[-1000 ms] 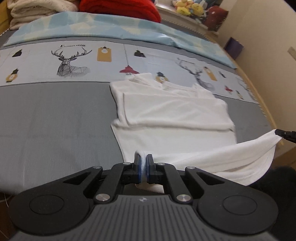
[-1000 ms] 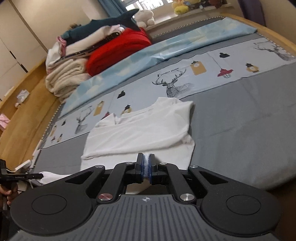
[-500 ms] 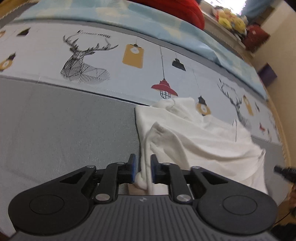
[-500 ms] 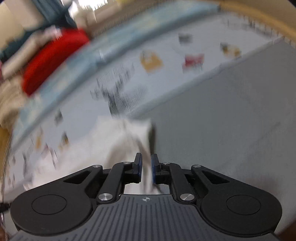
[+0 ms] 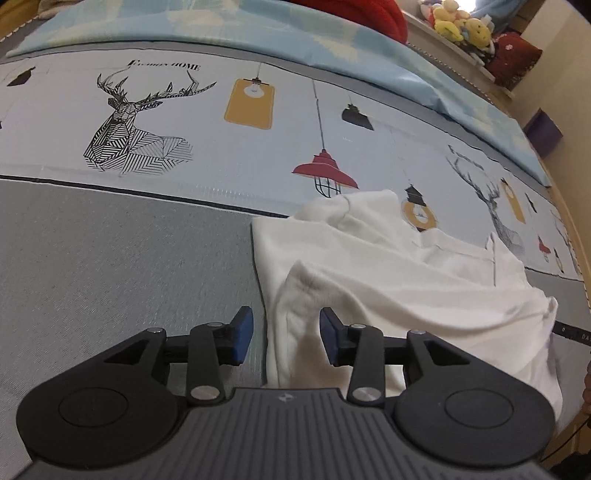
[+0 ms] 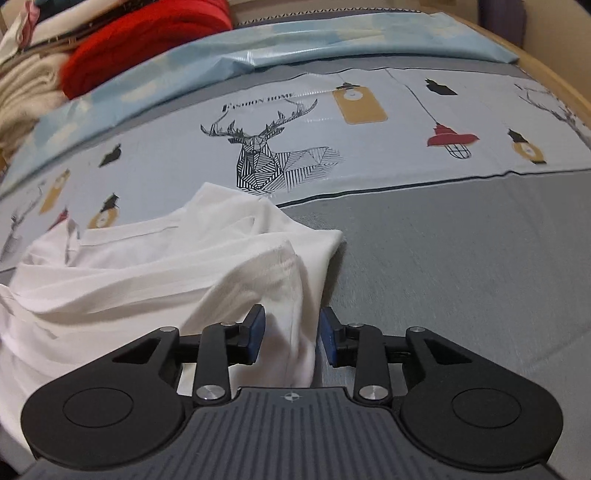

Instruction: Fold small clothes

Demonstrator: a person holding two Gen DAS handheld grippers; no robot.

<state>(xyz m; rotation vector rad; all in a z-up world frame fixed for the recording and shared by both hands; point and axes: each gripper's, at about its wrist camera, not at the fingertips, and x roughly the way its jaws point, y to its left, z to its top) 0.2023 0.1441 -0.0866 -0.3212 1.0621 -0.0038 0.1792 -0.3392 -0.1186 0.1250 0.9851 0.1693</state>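
On a bed spread with a grey-and-printed bedsheet (image 5: 110,258), one white T-shirt (image 5: 406,280) lies loosely doubled over itself, its near hem edge carried up toward the collar end, which rests on the printed band close to a red lamp motif. Both hand-held tools sit low at the near edge of the garment: the left gripper (image 5: 286,334) has its blue pads parted, with a fold of white cloth lying slack between them and touching neither clearly, and the right gripper (image 6: 291,334) is likewise spread, with the shirt's other near corner lying loose in the gap. By the look of it, the lengthwise fold is just being let go, and the step in hand is the release. The cloth sits rumpled, with a raised ridge across its middle in both views, so the next move seems to call for drawing both tools clear without snagging the fabric, then smoothing or re-gripping the edges to square the fold. Counted across the two views: one T-shirt, two grippers, one printed sheet bearing at least two deer heads, one light-blue pillow (image 6: 332,40) along the far side, one red blanket (image 6: 147,40) on a stack of pale folded bedding, and a cluster of plush toys (image 5: 461,24) on the far ledge, too small to number
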